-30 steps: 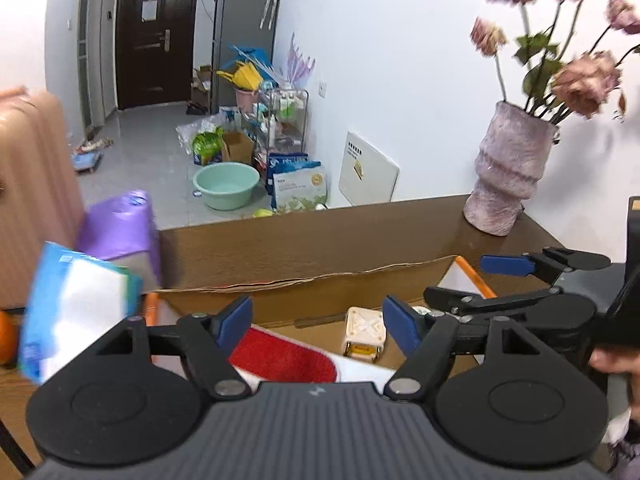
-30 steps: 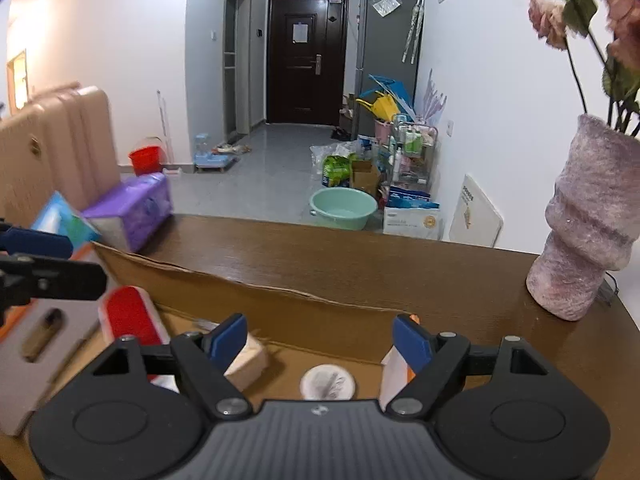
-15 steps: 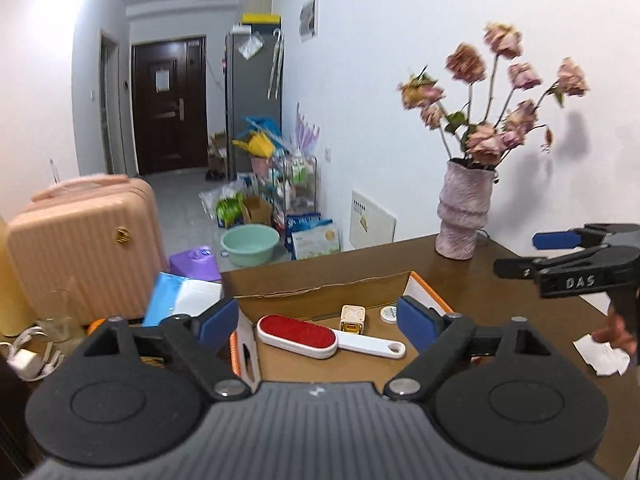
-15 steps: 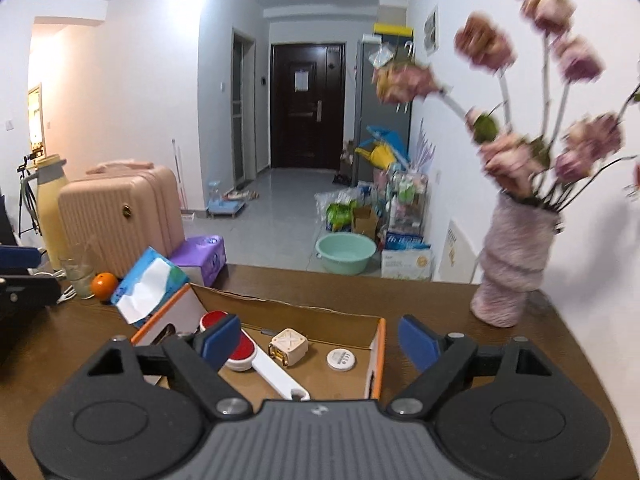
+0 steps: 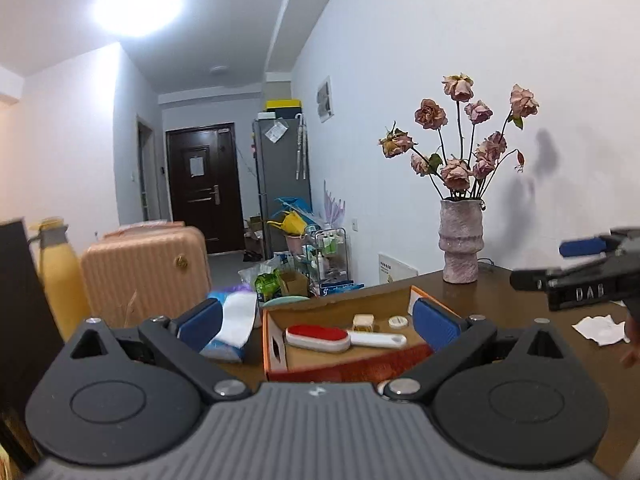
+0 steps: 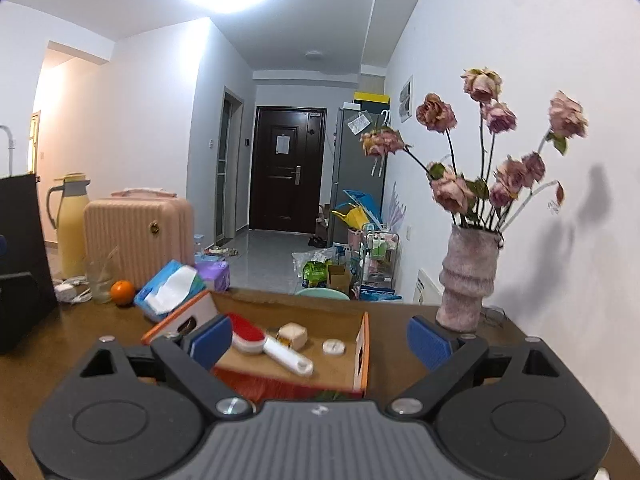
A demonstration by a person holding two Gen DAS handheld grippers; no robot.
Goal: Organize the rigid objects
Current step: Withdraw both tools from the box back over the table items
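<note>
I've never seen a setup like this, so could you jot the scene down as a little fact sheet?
Surface: brown table
Container: open cardboard box
In box: red lint brush, small cube, white round cap
Beside box: tissue pack, orange, vase of flowers
Left gripper: jaws opening, nothing held
Right gripper: jaws opening, nothing held

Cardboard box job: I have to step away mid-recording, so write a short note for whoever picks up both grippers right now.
Left gripper: fingers opening, nothing between them.
Right gripper: fingers opening, nothing between them.
Both are held back from the cardboard box on the brown table.
In the box: red-and-white lint brush, small cream cube, white round cap.
Outside it: tissue pack, orange, crumpled white paper.
Done: three rigid items sit boxed.
Left: I can't tell whether more is meant to go in; check the table.
</note>
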